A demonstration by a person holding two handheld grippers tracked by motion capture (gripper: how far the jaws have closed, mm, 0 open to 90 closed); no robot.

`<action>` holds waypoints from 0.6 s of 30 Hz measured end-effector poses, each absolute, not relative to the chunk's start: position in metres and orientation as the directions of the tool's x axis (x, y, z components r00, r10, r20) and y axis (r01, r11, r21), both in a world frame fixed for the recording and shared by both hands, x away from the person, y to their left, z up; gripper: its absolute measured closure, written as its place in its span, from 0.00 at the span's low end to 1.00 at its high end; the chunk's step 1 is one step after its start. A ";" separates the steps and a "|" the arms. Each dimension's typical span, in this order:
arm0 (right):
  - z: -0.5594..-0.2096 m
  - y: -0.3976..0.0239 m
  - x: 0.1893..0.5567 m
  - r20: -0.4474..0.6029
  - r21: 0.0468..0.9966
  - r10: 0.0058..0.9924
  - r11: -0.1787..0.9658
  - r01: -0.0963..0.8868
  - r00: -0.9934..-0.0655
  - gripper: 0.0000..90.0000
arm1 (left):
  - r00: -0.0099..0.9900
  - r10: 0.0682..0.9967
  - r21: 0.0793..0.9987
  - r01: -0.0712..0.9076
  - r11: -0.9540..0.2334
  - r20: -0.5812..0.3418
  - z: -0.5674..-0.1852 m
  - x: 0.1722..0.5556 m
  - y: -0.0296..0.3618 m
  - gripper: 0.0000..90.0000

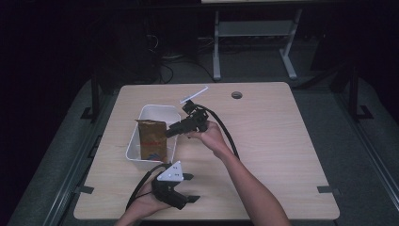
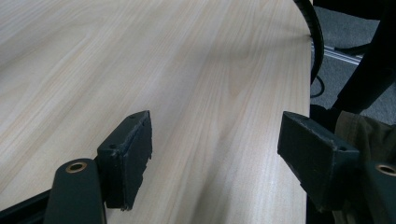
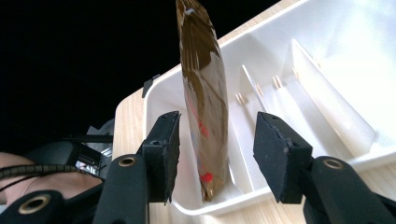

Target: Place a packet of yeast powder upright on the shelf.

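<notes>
Where the high view centres, a brown packet (image 1: pixel 152 140) stands upright in a white divided bin (image 1: pixel 153 111) on the pale wood counter (image 1: pixel 263 141); the room beyond is dark. The left tool (image 2: pixel 215 158) gapes wide over bare counter at lower frame. The right tool (image 3: pixel 215 156) brackets the packet, unclosed; it looks light, crinkly, slippery, best pinched mid-body.

Right gripper (image 3: pixel 215 156), its 2 black jaws parted, flanking an upright brown foil pouch (image 3: pixel 205 100) standing in a white plastic divided bin (image 3: pixel 327 88) on a pale wooden tabletop (image 3: pixel 127 121).
</notes>
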State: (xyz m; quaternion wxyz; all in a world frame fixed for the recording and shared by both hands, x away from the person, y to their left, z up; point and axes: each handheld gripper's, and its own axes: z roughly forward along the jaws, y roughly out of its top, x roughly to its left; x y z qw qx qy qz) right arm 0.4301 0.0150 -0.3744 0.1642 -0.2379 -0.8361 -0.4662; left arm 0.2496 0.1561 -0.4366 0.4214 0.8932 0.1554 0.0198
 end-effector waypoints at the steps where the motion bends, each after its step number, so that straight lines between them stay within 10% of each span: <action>1: -0.374 0.013 0.430 0.497 0.702 0.246 0.450 0.552 -0.832 0.55 | 0.951 0.295 0.759 0.262 -0.596 -0.096 -0.437 0.250 0.156 0.29; 18: -0.370 -0.033 0.420 0.486 0.709 0.290 0.421 0.566 -0.825 0.53 | 0.947 0.307 0.760 0.271 -0.591 -0.098 -0.437 0.251 0.158 0.28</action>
